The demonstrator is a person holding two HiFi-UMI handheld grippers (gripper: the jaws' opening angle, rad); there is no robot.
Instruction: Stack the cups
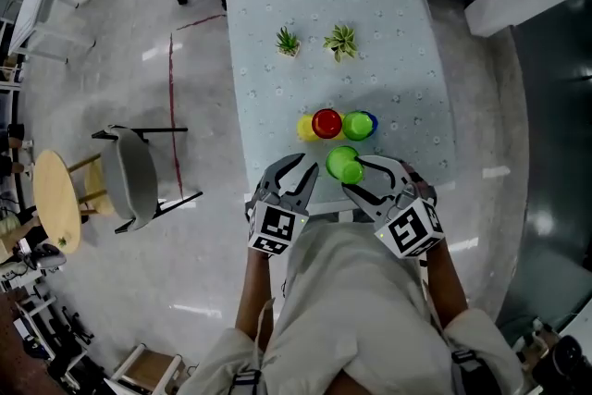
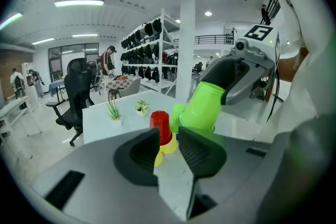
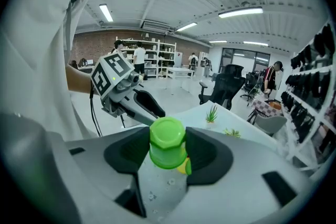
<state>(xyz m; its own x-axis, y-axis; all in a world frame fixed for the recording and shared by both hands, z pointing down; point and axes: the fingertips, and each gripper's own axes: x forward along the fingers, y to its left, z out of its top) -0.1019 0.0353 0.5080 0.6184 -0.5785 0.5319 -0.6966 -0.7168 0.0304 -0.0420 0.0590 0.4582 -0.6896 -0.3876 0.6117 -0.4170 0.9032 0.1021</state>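
Our right gripper [image 3: 167, 150] jaws grasp a green cup [image 3: 167, 136]; left gripper [image 2: 169, 140] jaws released, empty. Next, we cap the red cup [image 1: 326, 122].

No words or numbers can be read; the marker cubes [image 1: 277, 229] apparently carry only black-and-white square patterns.

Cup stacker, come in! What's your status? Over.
Right gripper shut on green cup. Left gripper empty, jaws slightly apart. Red cup ahead, nothing between.

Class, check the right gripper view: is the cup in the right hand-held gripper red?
No: the cup clamped between the jaws of the right hand-held gripper is green.
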